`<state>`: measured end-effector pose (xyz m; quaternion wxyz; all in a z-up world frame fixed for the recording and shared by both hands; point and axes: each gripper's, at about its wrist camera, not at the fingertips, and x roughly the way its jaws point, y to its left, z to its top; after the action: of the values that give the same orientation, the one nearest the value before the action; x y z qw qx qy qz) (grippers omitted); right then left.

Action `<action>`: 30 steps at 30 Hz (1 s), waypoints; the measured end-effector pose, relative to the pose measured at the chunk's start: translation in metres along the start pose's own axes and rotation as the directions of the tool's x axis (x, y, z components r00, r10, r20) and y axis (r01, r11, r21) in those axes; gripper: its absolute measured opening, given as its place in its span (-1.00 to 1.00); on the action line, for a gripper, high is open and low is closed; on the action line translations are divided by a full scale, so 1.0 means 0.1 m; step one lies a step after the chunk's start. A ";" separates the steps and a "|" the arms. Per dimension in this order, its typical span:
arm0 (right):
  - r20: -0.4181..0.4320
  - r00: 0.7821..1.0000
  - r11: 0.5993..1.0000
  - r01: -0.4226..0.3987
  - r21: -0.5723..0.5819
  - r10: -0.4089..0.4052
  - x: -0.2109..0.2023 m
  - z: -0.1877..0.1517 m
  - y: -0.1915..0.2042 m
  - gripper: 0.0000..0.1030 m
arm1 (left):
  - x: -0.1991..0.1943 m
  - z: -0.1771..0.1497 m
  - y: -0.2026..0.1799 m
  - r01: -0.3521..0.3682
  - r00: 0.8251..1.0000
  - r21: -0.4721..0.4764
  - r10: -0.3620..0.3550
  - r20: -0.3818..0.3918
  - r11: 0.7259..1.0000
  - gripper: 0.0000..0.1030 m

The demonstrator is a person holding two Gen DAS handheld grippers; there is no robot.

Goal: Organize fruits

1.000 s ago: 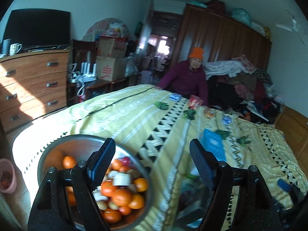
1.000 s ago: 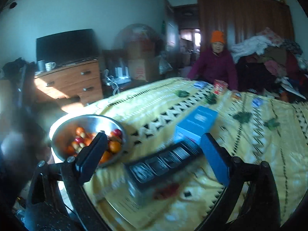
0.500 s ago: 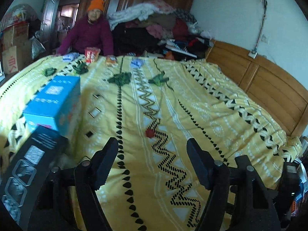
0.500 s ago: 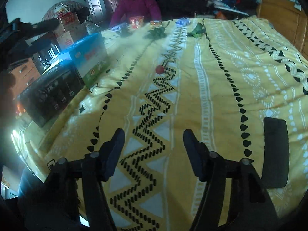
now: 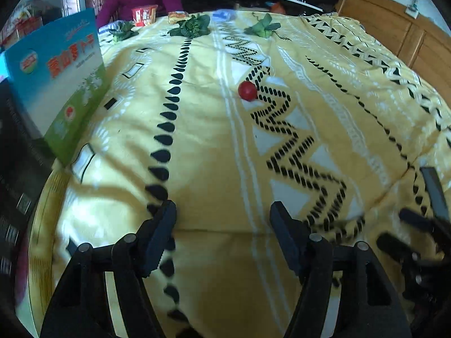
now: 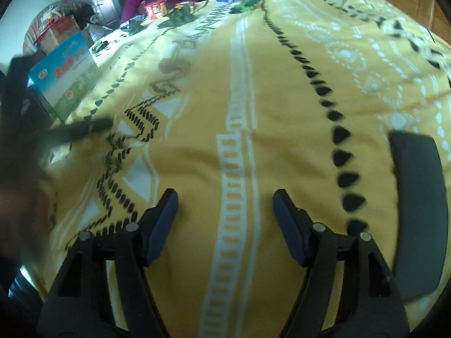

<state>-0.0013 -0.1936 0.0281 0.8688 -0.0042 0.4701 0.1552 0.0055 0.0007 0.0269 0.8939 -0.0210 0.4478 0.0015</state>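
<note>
A: While we hold both grippers over the bedspread (image 5: 203,146), where is the red fruit (image 5: 247,91)?
B: Near its middle. Left gripper (image 5: 222,225) stands released and empty; right gripper (image 6: 225,211) is opening, empty.

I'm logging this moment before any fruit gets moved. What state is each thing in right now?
left tool: open, empty, above the bedspread.
right tool: opening, nothing between the jaws.
red fruit: loose on the bedspread, untouched.
blue carton: upright, closed.
leafy greens: lying at the far edge.
</note>
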 end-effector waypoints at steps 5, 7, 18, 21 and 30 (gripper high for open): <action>-0.012 1.000 0.999 0.009 -0.043 -0.010 0.23 -0.03 0.04 0.94 | 0.11 -0.15 -0.02 -0.073 0.997 -0.010 0.073 -0.031 0.997 0.86; -0.019 0.999 0.997 0.026 -0.077 -0.028 0.28 -0.01 0.08 1.00 | 0.15 -0.15 0.01 -0.095 0.995 -0.024 0.094 -0.036 0.995 0.99; -0.010 1.000 0.997 0.024 -0.072 -0.025 0.32 0.00 0.08 1.00 | 0.20 -0.17 0.06 -0.072 0.997 -0.045 0.070 -0.038 0.996 1.00; -0.010 1.000 0.998 0.018 -0.068 -0.019 0.34 0.02 0.10 1.00 | 0.21 -0.16 0.06 -0.071 0.997 -0.047 0.069 -0.039 0.996 1.00; -0.009 1.000 0.997 0.021 -0.072 -0.022 0.35 0.03 0.11 1.00 | 0.22 -0.15 0.07 -0.062 0.997 -0.056 0.059 -0.040 0.996 1.00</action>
<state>0.0160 -0.1732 0.0027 0.8673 -0.0410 0.4686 0.1626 0.0066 0.0068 0.0006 0.8837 -0.0332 0.4652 0.0411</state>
